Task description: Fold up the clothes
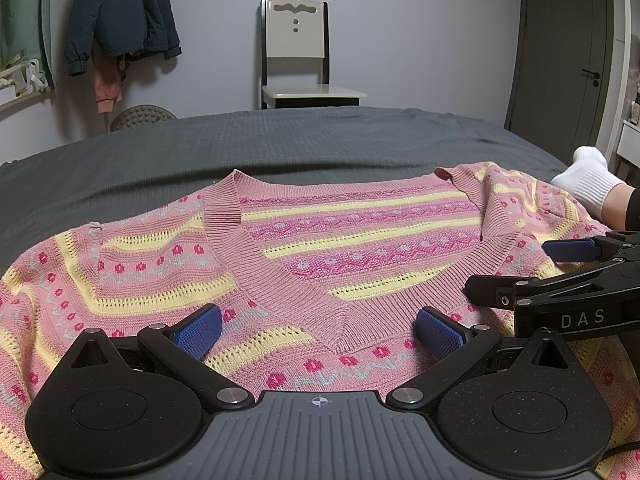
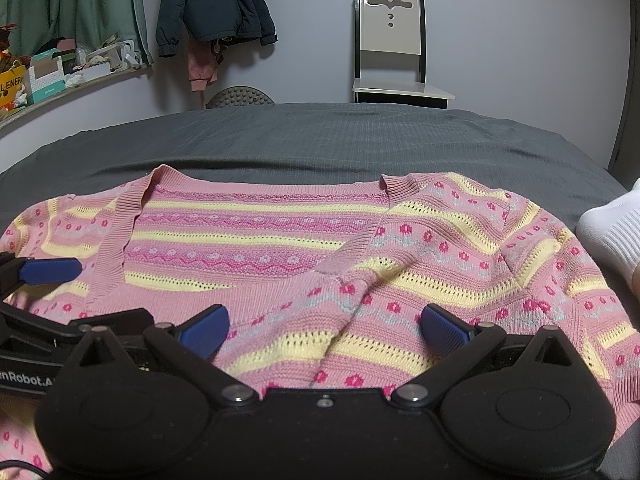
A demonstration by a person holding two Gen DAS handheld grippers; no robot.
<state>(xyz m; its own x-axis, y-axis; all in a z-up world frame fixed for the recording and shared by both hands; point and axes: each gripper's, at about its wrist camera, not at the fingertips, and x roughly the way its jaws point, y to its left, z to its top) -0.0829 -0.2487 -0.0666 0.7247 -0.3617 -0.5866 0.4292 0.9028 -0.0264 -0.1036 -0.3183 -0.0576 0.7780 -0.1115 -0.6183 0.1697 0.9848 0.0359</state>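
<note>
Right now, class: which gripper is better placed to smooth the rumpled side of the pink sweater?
Probably the right gripper: it hangs open directly over the raised crease on the pink sweater. The left gripper, also open, hangs over the flat V-neck.

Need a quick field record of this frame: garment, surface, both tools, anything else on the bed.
garment: pink patterned V-neck sweater, spread front-up, not yet folded
surface: dark grey bed
left tool: open, over the V of the neckline, holding nothing
right tool: open, over the sweater's right chest, holding nothing
wrinkle: raised crease between the right tool's fingers
other on bed: foot in white sock, at the right edge
background: chair, hanging jacket
</note>
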